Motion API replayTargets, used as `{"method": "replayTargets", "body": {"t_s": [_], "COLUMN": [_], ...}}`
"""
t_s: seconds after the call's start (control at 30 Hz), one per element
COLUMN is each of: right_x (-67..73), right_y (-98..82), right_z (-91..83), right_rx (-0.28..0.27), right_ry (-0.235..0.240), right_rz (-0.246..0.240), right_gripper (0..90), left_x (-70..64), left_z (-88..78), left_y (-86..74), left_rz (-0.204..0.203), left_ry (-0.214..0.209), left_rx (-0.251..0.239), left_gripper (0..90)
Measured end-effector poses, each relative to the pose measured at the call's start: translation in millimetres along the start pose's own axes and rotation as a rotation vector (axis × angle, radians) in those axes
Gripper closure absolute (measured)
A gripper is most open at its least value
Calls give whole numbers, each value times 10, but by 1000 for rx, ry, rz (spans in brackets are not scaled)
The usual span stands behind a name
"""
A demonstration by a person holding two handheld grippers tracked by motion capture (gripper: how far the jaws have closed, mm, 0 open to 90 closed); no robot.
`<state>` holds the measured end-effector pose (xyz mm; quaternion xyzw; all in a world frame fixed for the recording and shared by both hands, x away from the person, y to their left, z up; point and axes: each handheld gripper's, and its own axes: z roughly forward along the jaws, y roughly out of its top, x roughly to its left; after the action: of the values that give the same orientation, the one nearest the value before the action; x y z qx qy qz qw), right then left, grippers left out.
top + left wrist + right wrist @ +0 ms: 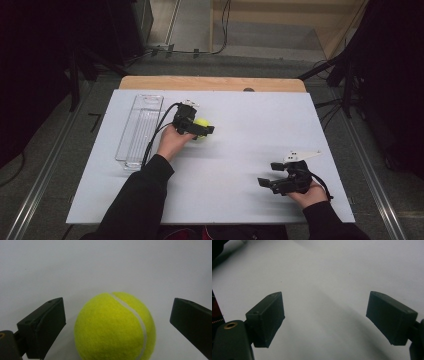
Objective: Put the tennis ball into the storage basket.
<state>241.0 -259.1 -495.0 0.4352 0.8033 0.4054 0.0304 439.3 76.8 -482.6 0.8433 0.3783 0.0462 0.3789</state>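
A yellow-green tennis ball (201, 124) lies on the white table top (240, 125), left of centre. My left gripper (202, 131) stands open around it, and in the left gripper view the ball (115, 326) sits between the two black jaws with a gap on each side. My right gripper (269, 175) rests open low over the table near the front right, held by a hand. Its jaws are spread wide over bare white surface, with nothing between the fingertips (268, 315).
A clear plastic tray (140, 131) lies lengthwise along the table's left side, just left of my left hand. A wooden edge (210, 82) runs along the table's far side. Dark stands and cables crowd the floor beyond.
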Motion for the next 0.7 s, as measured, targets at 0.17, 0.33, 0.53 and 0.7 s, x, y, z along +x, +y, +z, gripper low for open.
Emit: {"method": "replayTargets", "body": {"t_s": [0.17, 0.33, 0.53, 0.7], "right_x": [-2, -1, 0, -4], "right_y": [1, 0, 1, 0], "right_z": [0, -6, -11, -15], "right_rx": [-2, -3, -9, -9], "right_ry": [-1, -4, -1, -2], "right_rz": [-3, -5, -4, -5], "right_gripper": [131, 131, 131, 131], "left_x": [11, -5, 1, 9], "left_z": [43, 99, 134, 139], "left_y": [-47, -90, -125, -144], "left_rz": [-9, 10, 10, 8], "left_ry": [13, 33, 47, 54], "left_rx": [16, 42, 56, 50], "left_gripper": [5, 6, 6, 30]}}
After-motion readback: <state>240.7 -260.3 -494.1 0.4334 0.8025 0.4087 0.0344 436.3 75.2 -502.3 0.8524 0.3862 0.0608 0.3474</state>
